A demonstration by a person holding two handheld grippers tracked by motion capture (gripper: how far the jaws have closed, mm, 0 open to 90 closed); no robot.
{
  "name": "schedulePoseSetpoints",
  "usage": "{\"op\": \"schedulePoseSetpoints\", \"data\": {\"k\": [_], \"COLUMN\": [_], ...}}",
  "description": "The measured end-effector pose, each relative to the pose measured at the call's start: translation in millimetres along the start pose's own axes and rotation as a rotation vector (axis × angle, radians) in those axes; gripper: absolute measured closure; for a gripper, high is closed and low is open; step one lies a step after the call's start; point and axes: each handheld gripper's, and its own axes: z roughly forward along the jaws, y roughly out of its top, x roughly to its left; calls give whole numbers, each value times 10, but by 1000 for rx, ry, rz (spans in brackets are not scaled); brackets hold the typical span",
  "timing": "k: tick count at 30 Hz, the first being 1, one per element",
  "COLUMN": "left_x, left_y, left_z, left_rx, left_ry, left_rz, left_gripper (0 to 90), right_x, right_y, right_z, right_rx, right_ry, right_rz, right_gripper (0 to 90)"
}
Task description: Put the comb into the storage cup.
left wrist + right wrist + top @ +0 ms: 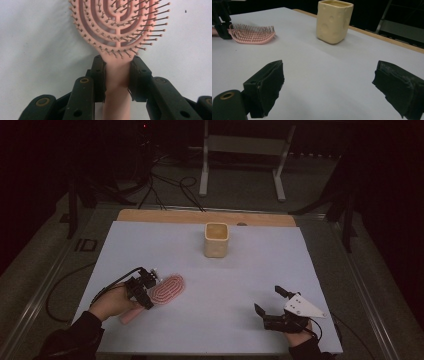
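I am holding my left hand-held gripper at the left of the bench, its jaws clamped on the neck of the brush just below the head. The brush is lying flat on the white sheet, bristles up, handle toward me. I am judging it light and stiff, smooth plastic that could slip, so the narrow neck seems the right place to grip; the bristles would bend and give no hold. Farther right, the cup is standing upright near the far edge, well apart from the brush, with bare sheet between them. At the right, my right hand-held gripper is waiting near the front edge, jaws wide apart and holding nothing.
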Motion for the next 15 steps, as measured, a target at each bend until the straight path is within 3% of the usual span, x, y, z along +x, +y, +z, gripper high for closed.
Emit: {"op": "schedulePoseSetpoints", "data": {"k": [6,15], "left_x": [7,-4], "left_y": [-21,-63], "left_z": [-10,-95], "left_rx": [-15,-98], "left_ry": [-1,-22], "left_rz": [20,21], "left_gripper": [701,704], "right_x": [-2,-1], "right_y": [1,-3], "right_z": [-1,3], "right_rx": [0,2], "right_ry": [-4,-1], "right_rz": [0,4], "right_gripper": [92,92]}}
